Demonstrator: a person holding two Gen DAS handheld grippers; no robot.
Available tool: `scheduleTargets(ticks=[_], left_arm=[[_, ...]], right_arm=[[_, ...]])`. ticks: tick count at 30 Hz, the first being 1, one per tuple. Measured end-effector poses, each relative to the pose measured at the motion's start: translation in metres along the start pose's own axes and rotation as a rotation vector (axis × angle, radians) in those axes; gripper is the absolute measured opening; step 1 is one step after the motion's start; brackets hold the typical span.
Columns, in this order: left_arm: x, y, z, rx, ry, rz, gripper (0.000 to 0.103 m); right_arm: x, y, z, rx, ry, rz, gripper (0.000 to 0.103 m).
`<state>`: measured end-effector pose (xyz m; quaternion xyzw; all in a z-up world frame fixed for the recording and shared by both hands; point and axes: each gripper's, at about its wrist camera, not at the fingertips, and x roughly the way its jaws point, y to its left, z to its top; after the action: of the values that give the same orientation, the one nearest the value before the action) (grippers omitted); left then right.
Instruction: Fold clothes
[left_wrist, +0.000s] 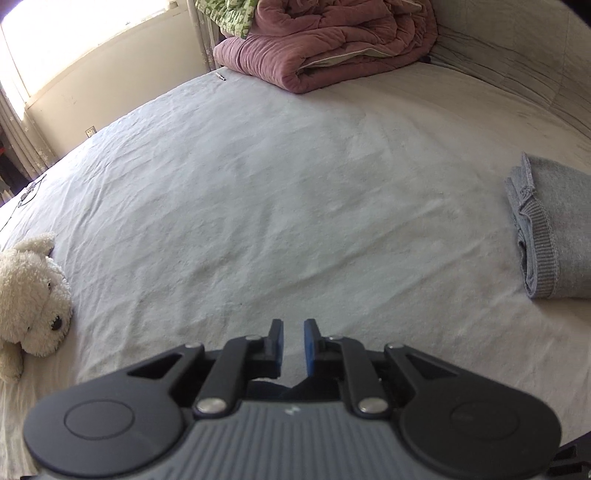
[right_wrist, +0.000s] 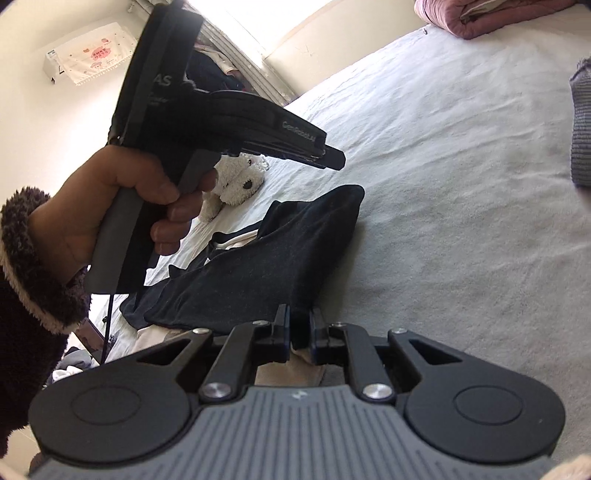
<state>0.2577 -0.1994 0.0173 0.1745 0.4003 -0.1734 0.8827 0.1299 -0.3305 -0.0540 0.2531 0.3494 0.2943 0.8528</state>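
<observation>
On bed (left_wrist: 277, 177), far right: one grey garment (left_wrist: 554, 236) is seen already folded into a neat stack, ribbed hem facing out. Judged done, 1 item.

Near edge of bed, right wrist view: dark garment (right_wrist: 280, 251) lies crumpled, w/ a cream piece (right_wrist: 236, 240) showing beneath/beside it. Not yet folded, not laid flat. More fabric is glimpsed lower left off the bed edge; can't tell what it is.

Right gripper (right_wrist: 298, 325): jaws nearly closed, only a narrow gap. Dark cloth edge sits right at the tips and pale fabric shows between the fingers lower down. Whether cloth is actually pinched can't be told from this view.

Left gripper (left_wrist: 293, 332): jaws close together w/ small gap, nothing held; bare sheet is seen through the gap. It is held up over the bed, seen from the right wrist cam (right_wrist: 328, 157) in the person's left hand (right_wrist: 122, 206).

Other stuff: plush dog (left_wrist: 33, 306) at bed's left edge, purple quilt (left_wrist: 332, 40) bunched at the head end. Neither in the way.

Est. progress: approx 1 garment done, at least 1–2 left. Remaining, by judgement: dark item to be pulled out onto open sheet, spread, folded, stacked near the grey one.
</observation>
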Motion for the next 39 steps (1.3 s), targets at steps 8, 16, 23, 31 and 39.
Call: scheduleTargets(ticks=[8, 16, 23, 31, 39], left_arm=[[-0.007, 0.025, -0.08, -0.156, -0.152, -0.161, 0.012], [-0.029, 0.04, -0.147, -0.319, -0.313, -0.158, 0.032], [-0.061, 0.079, -0.189, -0.383, -0.35, -0.108, 0.046], [-0.098, 0.166, -0.255, -0.651, -0.299, 0.05, 0.046], [-0.139, 0.236, -0.301, -0.78, -0.3, 0.398, 0.047]], right_arm=[[-0.024, -0.015, 0.008, 0.036, -0.078, 0.001, 0.02], [-0.017, 0.015, 0.003, -0.187, -0.177, -0.077, 0.02], [0.001, 0.027, -0.005, -0.24, -0.151, -0.025, 0.02], [0.011, 0.022, -0.011, -0.225, -0.095, -0.06, 0.021], [0.013, 0.02, -0.013, -0.212, -0.091, -0.054, 0.034]])
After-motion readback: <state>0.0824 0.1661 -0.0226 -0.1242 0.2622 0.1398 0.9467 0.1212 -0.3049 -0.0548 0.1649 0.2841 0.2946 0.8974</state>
